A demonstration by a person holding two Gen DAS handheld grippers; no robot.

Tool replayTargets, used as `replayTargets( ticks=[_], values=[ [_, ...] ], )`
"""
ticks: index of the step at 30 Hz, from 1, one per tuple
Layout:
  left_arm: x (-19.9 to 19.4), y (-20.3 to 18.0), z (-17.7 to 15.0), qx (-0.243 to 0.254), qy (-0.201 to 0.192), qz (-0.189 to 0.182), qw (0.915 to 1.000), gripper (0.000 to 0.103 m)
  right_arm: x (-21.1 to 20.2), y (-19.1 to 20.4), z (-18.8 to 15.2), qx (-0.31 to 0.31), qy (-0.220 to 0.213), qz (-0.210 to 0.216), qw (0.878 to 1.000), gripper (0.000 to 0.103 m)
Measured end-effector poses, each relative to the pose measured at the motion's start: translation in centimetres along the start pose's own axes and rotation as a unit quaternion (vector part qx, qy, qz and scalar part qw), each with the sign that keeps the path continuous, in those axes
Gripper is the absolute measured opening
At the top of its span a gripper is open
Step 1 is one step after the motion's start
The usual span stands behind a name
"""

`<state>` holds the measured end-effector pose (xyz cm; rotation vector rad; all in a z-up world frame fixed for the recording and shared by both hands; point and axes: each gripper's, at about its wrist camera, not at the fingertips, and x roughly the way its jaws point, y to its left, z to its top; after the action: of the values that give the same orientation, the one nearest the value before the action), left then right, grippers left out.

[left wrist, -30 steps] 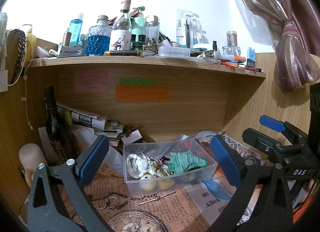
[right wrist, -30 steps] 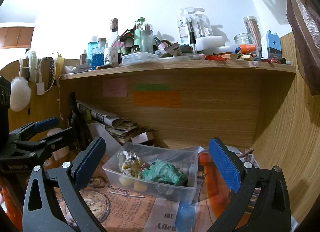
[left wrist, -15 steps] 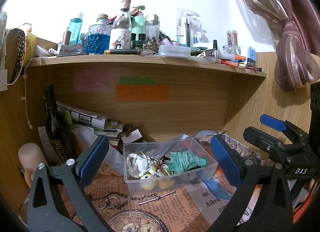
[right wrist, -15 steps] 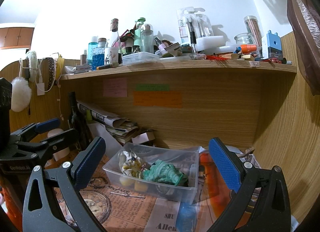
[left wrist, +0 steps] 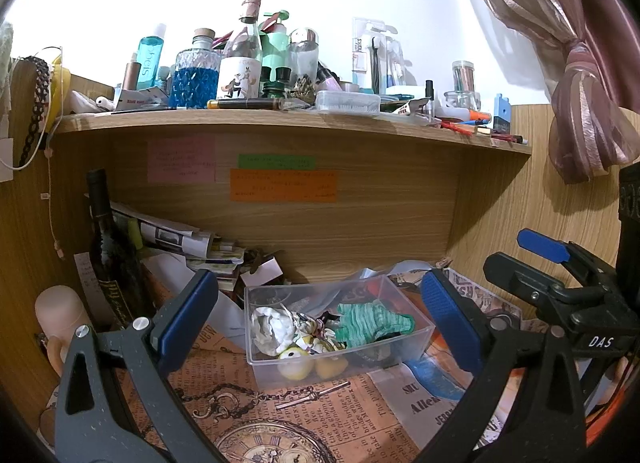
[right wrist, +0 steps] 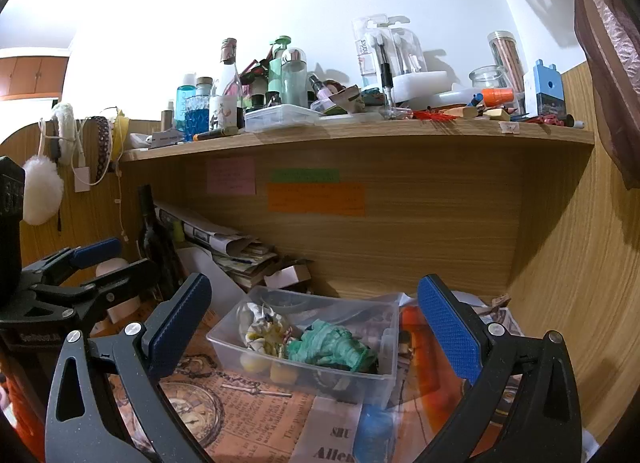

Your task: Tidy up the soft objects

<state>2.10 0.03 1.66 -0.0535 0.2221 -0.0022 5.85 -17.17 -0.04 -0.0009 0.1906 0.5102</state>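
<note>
A clear plastic box (left wrist: 416, 345) stands on the newspaper-covered desk under the shelf. It holds a green knitted cloth (left wrist: 372, 323), a white crumpled soft piece (left wrist: 272, 327), small mixed items and yellow balls (left wrist: 294, 367). The box also shows in the right wrist view (right wrist: 384, 379) with the green cloth (right wrist: 332, 347). My left gripper (left wrist: 320, 323) is open and empty, held in front of the box. My right gripper (right wrist: 316, 331) is open and empty, also in front of the box. Each gripper shows in the other's view at the side.
A dark wine bottle (left wrist: 112, 255) and stacked papers (left wrist: 180, 239) stand at the back left. A cluttered shelf (left wrist: 280, 119) with bottles runs above. A wooden side wall (right wrist: 580, 263) closes the right. A curtain (left wrist: 560, 43) hangs at the upper right. A key and chain (left wrist: 312, 399) lie before the box.
</note>
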Motion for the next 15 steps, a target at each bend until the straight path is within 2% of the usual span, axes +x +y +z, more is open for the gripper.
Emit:
replayTargets(
  ticks=[15],
  values=[
    [0.14, 0.52, 0.25, -0.006, 0.003, -0.014, 0.9999, 0.103, 0.01, 0.52, 0.02, 0.001, -0.002, 0.0, 1.0, 0.103]
  ],
)
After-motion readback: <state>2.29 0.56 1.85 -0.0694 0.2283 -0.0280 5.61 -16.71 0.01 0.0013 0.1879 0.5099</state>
